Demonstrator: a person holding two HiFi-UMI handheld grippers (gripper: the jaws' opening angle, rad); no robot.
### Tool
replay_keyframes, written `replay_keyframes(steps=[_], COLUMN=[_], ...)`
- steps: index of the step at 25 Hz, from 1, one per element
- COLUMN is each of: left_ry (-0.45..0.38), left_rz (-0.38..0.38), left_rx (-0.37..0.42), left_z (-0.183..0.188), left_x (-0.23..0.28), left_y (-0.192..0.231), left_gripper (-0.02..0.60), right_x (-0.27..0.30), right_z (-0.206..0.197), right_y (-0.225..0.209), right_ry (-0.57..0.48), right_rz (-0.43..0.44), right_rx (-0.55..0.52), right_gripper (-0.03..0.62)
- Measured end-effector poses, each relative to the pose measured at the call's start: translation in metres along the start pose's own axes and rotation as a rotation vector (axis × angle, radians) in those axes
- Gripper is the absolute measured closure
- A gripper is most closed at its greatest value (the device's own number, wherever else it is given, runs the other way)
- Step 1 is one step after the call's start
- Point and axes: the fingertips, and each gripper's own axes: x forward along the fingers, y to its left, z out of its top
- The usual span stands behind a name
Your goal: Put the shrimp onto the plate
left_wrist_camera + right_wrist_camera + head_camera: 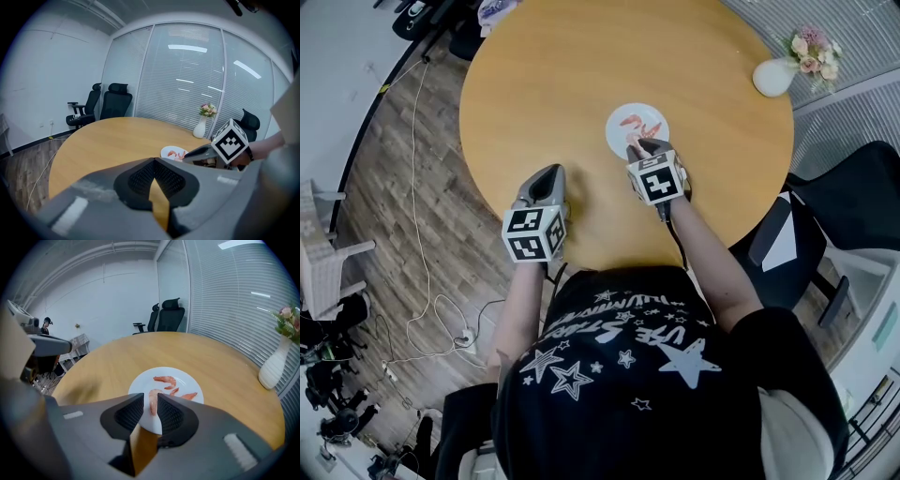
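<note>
One shrimp lies on the near side of the white plate, right between the fingers of my right gripper; those fingers stand a little apart on either side of it, with a sliver of plate showing between the shrimp and the left finger, so they are not pressed onto it. Other shrimp lie farther in on the same plate, apart from the one between my fingers. The plate sits on the round wooden table, closer to the near edge than to the far one and right of the middle; in the head view my right gripper hangs over the plate's near rim. My left gripper hovers over the table by the near edge, well apart from the plate; its fingers are closed tip to tip with nothing between them. A white vase of flowers stands at the table's far right edge; black office chairs stand beyond the far edge.
</note>
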Motion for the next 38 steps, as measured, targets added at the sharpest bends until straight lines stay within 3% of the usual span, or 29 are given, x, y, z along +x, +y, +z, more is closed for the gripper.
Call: replay_keyframes(steps=[18,38], left_ry=[-0.1,-0.119], left_rz=[-0.066,-0.151], left_rx=[0.039,0.053], left_z=[0.011,-0.051], left_x=[-0.061,-0.164], left_y=[-0.016,-0.027], left_gripper=[0.58,0.58], right_x=[-0.077,-0.162], right_z=[0.018,-0.047], right_y=[0.03,0.118], right_ry=[-0.144,-0.195], right_rz=[-0.093,-0.184], right_rx=[0.007,0.05], right_gripper=[0.5,0.502])
